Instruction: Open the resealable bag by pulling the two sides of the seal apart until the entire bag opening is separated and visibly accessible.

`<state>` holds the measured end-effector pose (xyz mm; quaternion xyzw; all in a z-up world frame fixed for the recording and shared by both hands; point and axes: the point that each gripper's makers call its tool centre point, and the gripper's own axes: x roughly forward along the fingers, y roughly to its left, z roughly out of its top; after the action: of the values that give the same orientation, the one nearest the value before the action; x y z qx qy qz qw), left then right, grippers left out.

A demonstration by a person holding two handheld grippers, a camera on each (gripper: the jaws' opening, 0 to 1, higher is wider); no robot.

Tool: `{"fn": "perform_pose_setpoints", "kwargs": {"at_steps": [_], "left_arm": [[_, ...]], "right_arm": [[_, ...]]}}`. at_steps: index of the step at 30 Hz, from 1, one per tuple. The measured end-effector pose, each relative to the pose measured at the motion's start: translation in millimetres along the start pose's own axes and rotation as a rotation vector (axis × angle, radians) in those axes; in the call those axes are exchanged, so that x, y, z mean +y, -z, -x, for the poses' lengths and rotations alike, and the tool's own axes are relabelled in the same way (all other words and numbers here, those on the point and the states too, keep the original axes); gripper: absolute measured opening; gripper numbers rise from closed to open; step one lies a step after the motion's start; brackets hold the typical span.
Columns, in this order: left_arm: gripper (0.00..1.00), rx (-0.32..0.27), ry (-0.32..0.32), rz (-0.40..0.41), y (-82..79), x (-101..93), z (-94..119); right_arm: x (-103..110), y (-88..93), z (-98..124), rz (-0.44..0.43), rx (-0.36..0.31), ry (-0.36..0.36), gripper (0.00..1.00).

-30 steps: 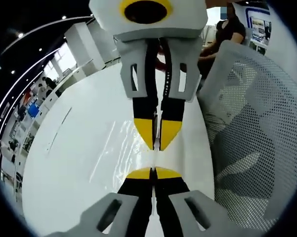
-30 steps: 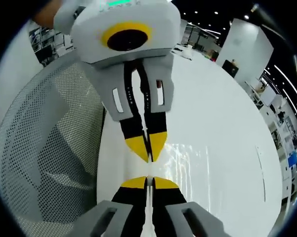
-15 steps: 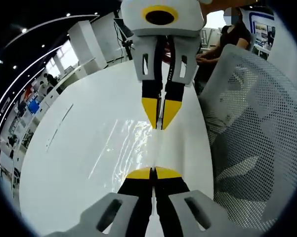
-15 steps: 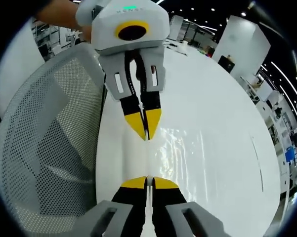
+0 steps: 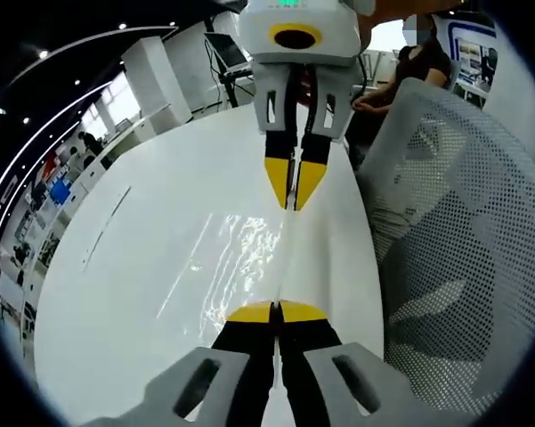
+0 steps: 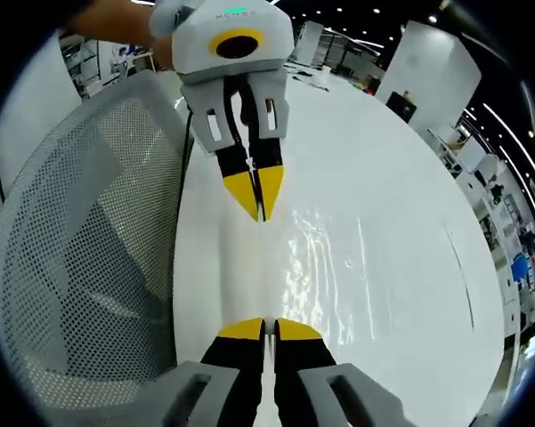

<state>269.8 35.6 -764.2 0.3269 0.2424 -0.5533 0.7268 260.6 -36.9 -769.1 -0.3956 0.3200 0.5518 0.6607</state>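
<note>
A clear resealable bag [image 5: 246, 256] is stretched between my two grippers over a white table [image 5: 116, 267]; its plastic glints in the light. In the left gripper view my left gripper [image 5: 277, 311] is shut on the near edge of the bag. Facing it, the right gripper [image 5: 294, 205] is shut on the far edge. In the right gripper view the bag [image 6: 313, 267] runs from my right gripper [image 6: 264, 327] up to the left gripper [image 6: 259, 216]. How far the seal has parted is hard to tell.
A white mesh chair [image 5: 454, 231] stands against the table's edge, also seen as the mesh chair [image 6: 80, 231] in the right gripper view. A person [image 5: 408, 62] sits at the far end. A hand [image 6: 116, 22] holds the left gripper.
The two grippers have drawn apart, each appearing smaller and farther in the other's view. The bag between them is pulled out longer. Both stay shut.
</note>
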Motion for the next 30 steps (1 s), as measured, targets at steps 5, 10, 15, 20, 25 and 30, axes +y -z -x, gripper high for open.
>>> {"fn": "perform_pose_setpoints", "kwargs": {"at_steps": [5,10,15,20,25,30], "left_arm": [[0.0,0.002,0.002,-0.008,1.1,-0.4,0.1],[0.0,-0.003,0.008,0.002,1.1,-2.6,-2.0],[0.0,0.002,-0.002,-0.01,2.5,-0.7,-2.5],[0.0,-0.011,-0.008,0.001,4.3,-0.1,-3.2],[0.0,-0.012,-0.009,0.012,8.2,0.2,-6.4],[0.0,-0.008,-0.005,0.029,10.3,-1.2,-7.8]], "right_arm": [[-0.5,9.0,1.9,-0.014,0.018,0.006,0.0],[0.2,7.3,0.7,-0.042,0.011,0.008,0.0],[0.1,6.8,0.3,-0.041,0.019,0.015,0.0],[-0.2,6.4,-0.2,-0.065,0.006,0.017,0.0],[1.5,2.8,-1.6,-0.058,-0.008,0.021,0.05],[4.4,-2.8,-5.5,-0.097,-0.016,-0.003,0.08]]}}
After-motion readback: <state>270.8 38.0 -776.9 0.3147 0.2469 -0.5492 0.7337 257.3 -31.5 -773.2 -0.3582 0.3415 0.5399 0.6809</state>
